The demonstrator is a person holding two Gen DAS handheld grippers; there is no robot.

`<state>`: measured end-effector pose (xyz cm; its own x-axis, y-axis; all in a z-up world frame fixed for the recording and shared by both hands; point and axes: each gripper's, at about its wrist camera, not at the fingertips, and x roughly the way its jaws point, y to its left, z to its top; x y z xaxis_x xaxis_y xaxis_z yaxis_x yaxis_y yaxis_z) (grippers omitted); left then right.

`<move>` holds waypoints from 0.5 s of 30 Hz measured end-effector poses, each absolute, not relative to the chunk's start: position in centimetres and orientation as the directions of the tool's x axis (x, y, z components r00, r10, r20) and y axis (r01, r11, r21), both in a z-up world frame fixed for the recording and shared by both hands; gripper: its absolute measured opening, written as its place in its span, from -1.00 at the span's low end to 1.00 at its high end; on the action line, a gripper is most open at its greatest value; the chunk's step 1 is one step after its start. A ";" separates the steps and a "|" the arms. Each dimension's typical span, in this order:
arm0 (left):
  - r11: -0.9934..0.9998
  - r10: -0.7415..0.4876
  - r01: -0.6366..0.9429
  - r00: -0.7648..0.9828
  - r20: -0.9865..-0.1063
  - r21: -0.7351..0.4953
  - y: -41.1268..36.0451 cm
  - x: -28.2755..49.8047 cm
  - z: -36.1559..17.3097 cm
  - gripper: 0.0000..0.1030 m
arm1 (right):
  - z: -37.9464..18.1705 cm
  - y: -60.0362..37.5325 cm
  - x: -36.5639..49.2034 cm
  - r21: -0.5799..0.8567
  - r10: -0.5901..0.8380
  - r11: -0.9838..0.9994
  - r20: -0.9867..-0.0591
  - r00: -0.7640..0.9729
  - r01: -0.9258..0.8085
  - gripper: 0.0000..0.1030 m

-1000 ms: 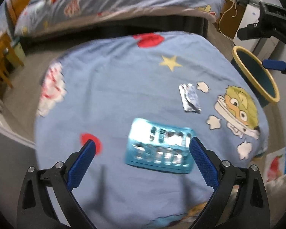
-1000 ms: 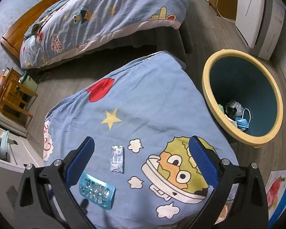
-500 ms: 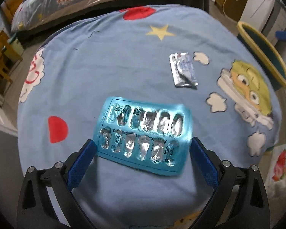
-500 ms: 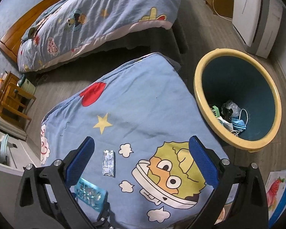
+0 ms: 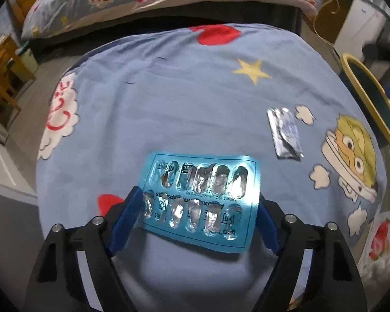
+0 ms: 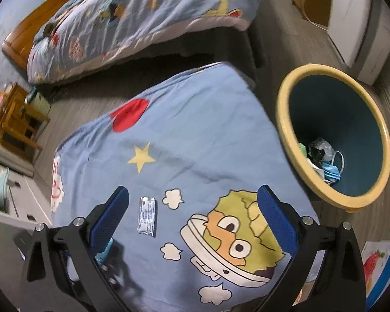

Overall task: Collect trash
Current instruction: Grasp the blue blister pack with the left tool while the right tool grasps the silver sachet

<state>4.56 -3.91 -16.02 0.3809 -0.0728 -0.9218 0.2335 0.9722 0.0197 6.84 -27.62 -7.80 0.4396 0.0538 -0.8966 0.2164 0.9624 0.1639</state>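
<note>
A teal blister pack (image 5: 199, 199) of used pill pockets sits between my left gripper's (image 5: 197, 210) blue fingers, which have closed against its two short edges. It rests low over the blue cartoon blanket (image 5: 169, 104). A silver foil wrapper (image 5: 285, 133) lies on the blanket to the right; it also shows in the right wrist view (image 6: 147, 216). My right gripper (image 6: 193, 218) is open and empty above the blanket, near the cartoon face print. The yellow-rimmed bin (image 6: 332, 132) stands on the floor at the right, with a mask and other scraps inside.
A bed (image 6: 143, 18) with a patterned duvet lies beyond a strip of floor. A wooden stool (image 6: 18, 119) stands at the left. A white appliance (image 6: 356, 20) and a cardboard box stand at the back right. A picture sheet (image 5: 382, 236) lies by the blanket's right edge.
My left gripper moved forward around the blister pack and its fingers closed onto the pack's edges. My right gripper drifted slightly, staying open; the bin now appears closer.
</note>
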 end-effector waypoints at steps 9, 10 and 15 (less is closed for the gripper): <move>0.968 -0.075 0.249 0.421 -0.904 0.036 -3.1 5.0 -14.5 0.07 | -12.1 -22.6 8.2 0.155 0.120 0.984 -0.940 0.319 0.086 0.30; 0.966 -0.083 0.256 0.425 -0.902 0.032 -2.9 5.1 -14.3 -0.10 | -12.4 -22.4 8.3 0.155 0.121 0.984 -0.943 0.309 0.086 0.24; 0.969 -0.124 0.248 0.456 -0.881 -0.008 -1.4 5.3 -11.7 -0.48 | -14.1 -21.1 9.0 0.160 0.135 0.984 -0.956 0.260 0.080 0.01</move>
